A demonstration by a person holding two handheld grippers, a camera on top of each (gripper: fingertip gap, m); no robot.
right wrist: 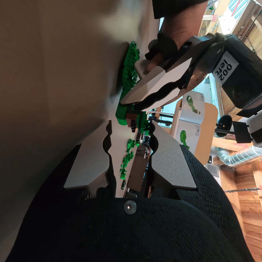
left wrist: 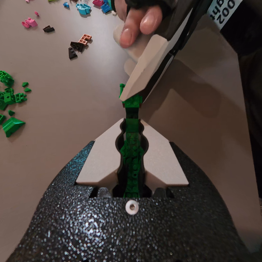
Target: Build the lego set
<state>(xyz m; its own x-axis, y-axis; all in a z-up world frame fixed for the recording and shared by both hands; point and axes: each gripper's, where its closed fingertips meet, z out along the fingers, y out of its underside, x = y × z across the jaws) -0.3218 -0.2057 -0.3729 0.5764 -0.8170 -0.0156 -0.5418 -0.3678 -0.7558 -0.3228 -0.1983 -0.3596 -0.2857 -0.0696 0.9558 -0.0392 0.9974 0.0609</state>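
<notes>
- The left claw point(left wrist: 132, 120) is clamped narrow on the green build point(left wrist: 131, 153), a long studded strip running down the slot between its two grey fingers point(left wrist: 105, 157).
- The build's far end sticks out past the fingertips, and there the right claw point(left wrist: 131, 101) meets it, coming in steeply from the upper right.
- In the left wrist view a grey finger of the right claw covers the top of that end block; a small green stalk piece point(left wrist: 121, 86) pokes out just beside it.
- In the right wrist view the right claw point(right wrist: 131, 122) stands wide, its two fingers well apart, with the brown and green end of the build point(right wrist: 124, 113) between the tips. Whether either tip touches it, I cannot tell.
- Same view: the left claw point(right wrist: 128, 102) bites the build from above, its wavy black pads closed on it, a gloved hand point(right wrist: 160, 49) behind.
- The build hangs above the bench point(left wrist: 70, 99), not resting on it.
- Loose green bricks point(left wrist: 9, 99) lie at the bench's left edge in the left view; black wedges point(left wrist: 75, 49), an orange corner plate point(left wrist: 85, 39), pink bits point(left wrist: 29, 23) and blue bits point(left wrist: 83, 9) sit farther off.
- A bare hand point(left wrist: 134, 25) grips the right tool's trigger.
- Past the bench, an open booklet point(right wrist: 190, 120) stands upright.
</notes>
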